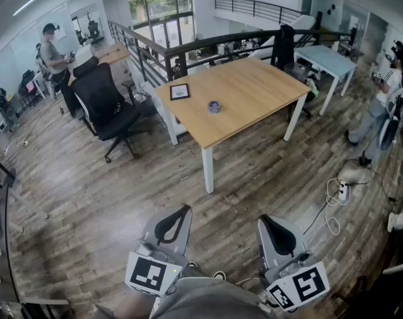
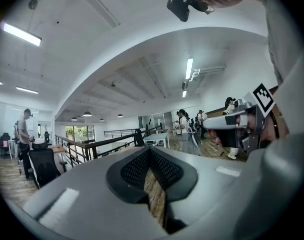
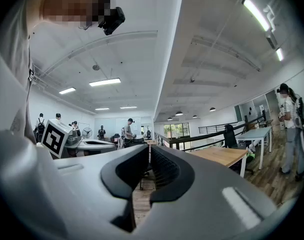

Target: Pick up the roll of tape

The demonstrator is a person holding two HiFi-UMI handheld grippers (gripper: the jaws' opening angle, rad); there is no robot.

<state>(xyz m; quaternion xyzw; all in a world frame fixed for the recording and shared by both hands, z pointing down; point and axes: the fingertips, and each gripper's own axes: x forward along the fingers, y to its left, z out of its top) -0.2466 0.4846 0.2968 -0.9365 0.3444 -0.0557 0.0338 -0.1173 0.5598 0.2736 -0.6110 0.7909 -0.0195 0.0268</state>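
The roll of tape (image 1: 214, 106) is small and bluish-grey and lies flat near the middle of a wooden table (image 1: 254, 92), far ahead of me. Both grippers hang low at the bottom of the head view, well short of the table and over the wood floor. My left gripper (image 1: 186, 209) has its jaws together with nothing between them, and its own view shows the tips (image 2: 149, 151) meeting. My right gripper (image 1: 263, 218) also looks shut and empty, the pads (image 3: 148, 147) touching at the tip. The tape shows in neither gripper view.
A dark framed square (image 1: 179, 91) lies on the table left of the tape. A black office chair (image 1: 107, 105) stands at the left of the table, and a railing (image 1: 188, 45) runs behind it. A white table (image 1: 328, 60) stands back right. Cables and a power strip (image 1: 342, 191) lie on the floor at the right. People stand around the room.
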